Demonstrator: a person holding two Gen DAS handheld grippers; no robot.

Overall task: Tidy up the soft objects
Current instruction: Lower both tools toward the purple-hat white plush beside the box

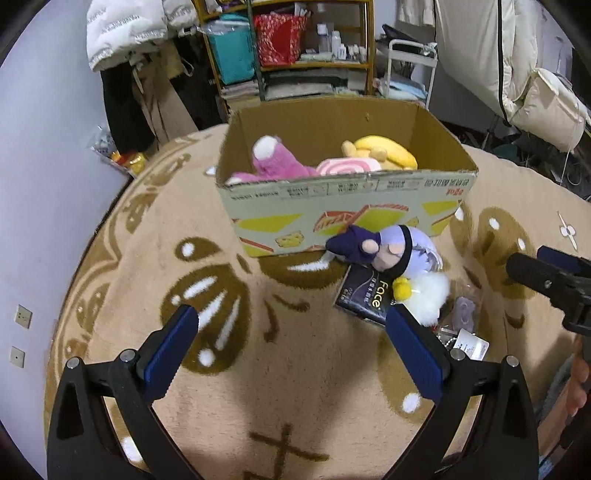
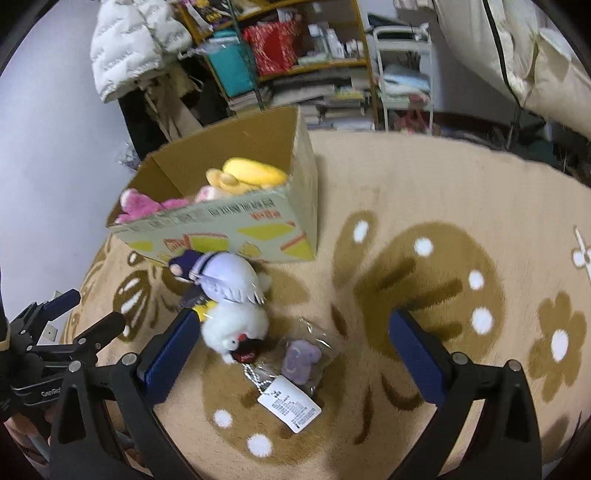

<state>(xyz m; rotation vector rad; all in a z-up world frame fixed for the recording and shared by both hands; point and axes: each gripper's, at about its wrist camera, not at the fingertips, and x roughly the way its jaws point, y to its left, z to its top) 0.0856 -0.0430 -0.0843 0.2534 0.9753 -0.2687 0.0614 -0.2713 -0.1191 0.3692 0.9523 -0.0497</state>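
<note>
An open cardboard box (image 1: 436, 192) (image 2: 291, 199) stands on the beige rug and holds a pink plush (image 1: 277, 158) (image 2: 140, 203), a yellow plush (image 1: 388, 151) (image 2: 251, 173) and a pink-swirl plush (image 1: 347, 167). In front of the box lie a lilac-haired doll (image 1: 402, 247) (image 2: 229, 277), a white fluffy plush (image 1: 428, 291) (image 2: 236, 325) and a small purple plush in a clear bag (image 2: 299, 358). My left gripper (image 1: 291, 319) is open above bare rug, left of the doll. My right gripper (image 2: 293, 326) is open, and the bagged plush and the white plush lie on the rug below its wide jaws.
A dark "Face" packet (image 1: 364, 295) lies under the doll. A white tag on a bead chain (image 2: 288, 406) lies by the bag. Shelves (image 1: 295, 48), hanging coats (image 1: 122, 33) and a white rack (image 1: 410, 70) stand behind the box. A wall (image 1: 44, 184) runs along the left.
</note>
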